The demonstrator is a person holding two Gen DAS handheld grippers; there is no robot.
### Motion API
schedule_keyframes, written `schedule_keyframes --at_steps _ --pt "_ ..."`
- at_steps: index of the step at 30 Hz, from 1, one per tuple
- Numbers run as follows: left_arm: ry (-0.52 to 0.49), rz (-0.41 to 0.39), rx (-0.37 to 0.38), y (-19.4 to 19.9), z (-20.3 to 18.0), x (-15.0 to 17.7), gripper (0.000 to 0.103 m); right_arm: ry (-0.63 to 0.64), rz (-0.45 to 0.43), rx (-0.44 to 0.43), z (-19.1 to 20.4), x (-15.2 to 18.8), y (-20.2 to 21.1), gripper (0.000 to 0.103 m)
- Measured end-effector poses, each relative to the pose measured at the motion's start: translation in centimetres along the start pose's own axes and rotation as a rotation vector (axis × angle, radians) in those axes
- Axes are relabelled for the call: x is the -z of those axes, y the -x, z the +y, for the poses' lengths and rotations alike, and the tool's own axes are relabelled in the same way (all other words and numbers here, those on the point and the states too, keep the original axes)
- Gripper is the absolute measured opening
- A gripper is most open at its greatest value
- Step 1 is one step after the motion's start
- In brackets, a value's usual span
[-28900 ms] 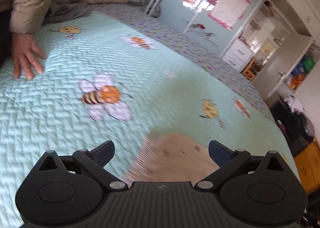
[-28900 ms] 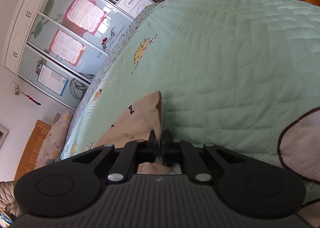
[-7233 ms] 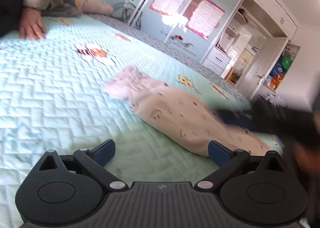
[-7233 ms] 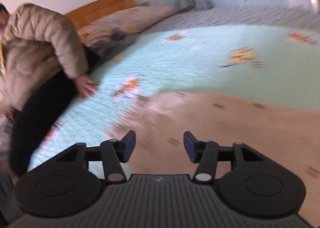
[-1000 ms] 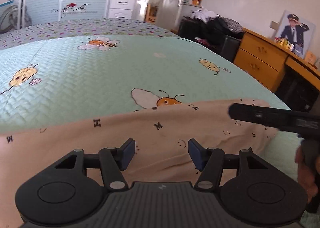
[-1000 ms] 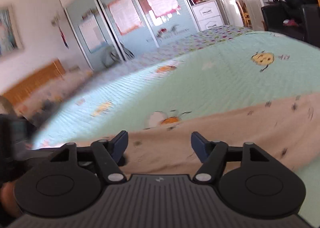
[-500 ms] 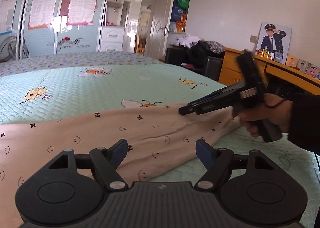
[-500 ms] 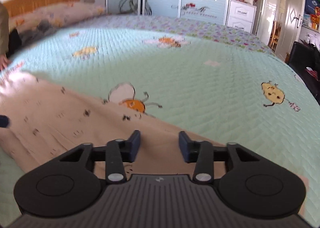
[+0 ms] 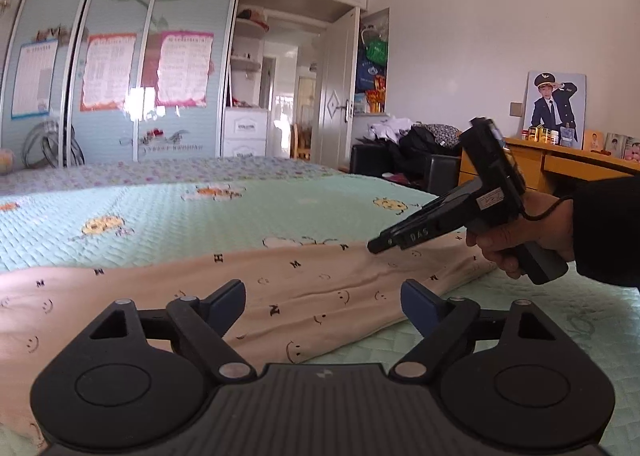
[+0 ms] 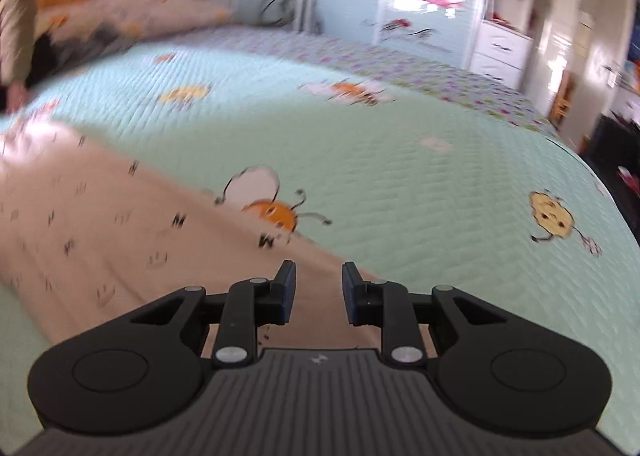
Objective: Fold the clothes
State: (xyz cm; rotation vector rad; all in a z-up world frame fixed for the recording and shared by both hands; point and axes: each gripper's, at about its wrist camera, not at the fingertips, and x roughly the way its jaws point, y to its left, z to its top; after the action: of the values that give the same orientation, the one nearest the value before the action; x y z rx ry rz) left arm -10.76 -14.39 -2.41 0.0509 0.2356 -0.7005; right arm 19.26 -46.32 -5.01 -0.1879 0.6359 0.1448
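A bedroom: a wide bed (image 9: 160, 216) under a mint-green quilt printed with bees, sliding wardrobe doors (image 9: 120, 76) along the far wall, a wooden desk (image 9: 560, 164) at the right.

The left tool (image 9: 322, 302) stands low over the near edge of the bed, its jaws spread wide after just opening further; beige cloth lies below the gap, but the pads press on nothing. Out from it stretches the garment, beige trousers (image 9: 300, 288) dotted with smiley faces and letters, laid flat across the quilt from left to right.

At the trousers' right end the right tool (image 10: 318, 288) angles down over the fabric, gripped by a hand (image 9: 516, 240) in a dark sleeve. Its jaws have just been narrowing and stand partly closed, a gap between the pads showing cloth beneath; they clamp nothing.

On a dark chair (image 9: 420, 168) near the far door lies a heap of clothes (image 9: 416, 132).
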Motion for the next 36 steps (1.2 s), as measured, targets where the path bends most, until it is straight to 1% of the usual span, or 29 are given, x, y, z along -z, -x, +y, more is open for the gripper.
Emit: schedule_keyframes --at_steps 5,6,8,10,13,14,15,16,18,20,22,25,27,30,31,32,34,35,36 --pt "-0.034 -0.026 -0.011 0.5 -0.8 0.1 0.092 0.083 0.053 -0.039 -0.4 -0.6 -0.8 0.030" --pt "-0.031 -0.021 -0.012 0.4 -0.8 0.1 0.092 0.088 0.055 -0.043 -0.7 -0.7 -1.0 0.032" --pt "-0.019 -0.011 -0.013 0.3 -0.7 0.0 0.092 0.092 0.060 -0.055 -1.3 -0.9 -1.3 0.034" --pt "-0.008 0.001 -0.015 0.3 -0.6 0.1 0.093 0.092 0.068 -0.079 -1.8 -1.2 -1.6 0.034" --pt "0.007 0.014 -0.017 0.2 -0.5 0.1 0.094 0.123 0.099 -0.114 -1.8 -1.5 -2.3 0.033" --pt "0.010 0.015 -0.018 0.3 -0.4 0.1 0.094 0.133 0.108 -0.123 -1.7 -1.5 -2.4 0.030" --pt "0.013 0.016 -0.019 0.3 -0.3 0.1 0.094 0.142 0.117 -0.132 -1.7 -1.6 -2.5 0.024" --pt "0.014 0.016 -0.019 0.3 -0.3 0.1 0.095 0.145 0.126 -0.137 -1.7 -1.7 -2.7 0.022" --pt "0.014 0.017 -0.020 0.4 -0.5 0.2 0.095 0.172 0.135 -0.123 -1.3 -1.9 -2.9 0.004" --pt "0.016 0.019 -0.021 0.5 -0.6 0.2 0.096 0.192 0.139 -0.111 -1.1 -2.0 -3.0 0.002" --pt "0.017 0.020 -0.023 0.6 -0.7 0.2 0.096 0.194 0.126 -0.096 -1.1 -2.2 -3.0 0.001" --pt "0.018 0.022 -0.025 0.7 -0.9 0.3 0.096 0.175 0.108 -0.065 -1.6 -2.4 -3.2 0.000" --pt "0.020 0.023 -0.026 0.8 -0.9 0.3 0.096 0.164 0.108 -0.060 -1.7 -2.4 -3.5 0.000" --pt "0.023 0.026 -0.027 0.8 -1.0 0.2 0.096 0.175 0.074 -0.038 -1.4 -2.3 -3.0 0.001" --pt "0.024 0.026 -0.028 0.8 -1.0 0.2 0.096 0.176 0.061 -0.030 -1.4 -2.3 -2.7 0.002" --pt "0.026 0.027 -0.029 0.8 -1.0 0.2 0.096 0.164 0.053 -0.052 -1.4 -2.4 -2.3 0.006" --pt "0.029 0.030 -0.031 0.8 -1.0 0.2 0.096 0.210 0.053 -0.080 -0.5 -2.8 -2.0 0.015" --pt "0.031 0.032 -0.032 0.8 -1.0 0.2 0.096 0.233 0.053 -0.095 -0.1 -2.9 -1.9 0.026" --pt "0.033 0.035 -0.033 0.7 -1.0 0.2 0.096 0.256 0.053 -0.109 0.4 -3.1 -1.8 0.034"
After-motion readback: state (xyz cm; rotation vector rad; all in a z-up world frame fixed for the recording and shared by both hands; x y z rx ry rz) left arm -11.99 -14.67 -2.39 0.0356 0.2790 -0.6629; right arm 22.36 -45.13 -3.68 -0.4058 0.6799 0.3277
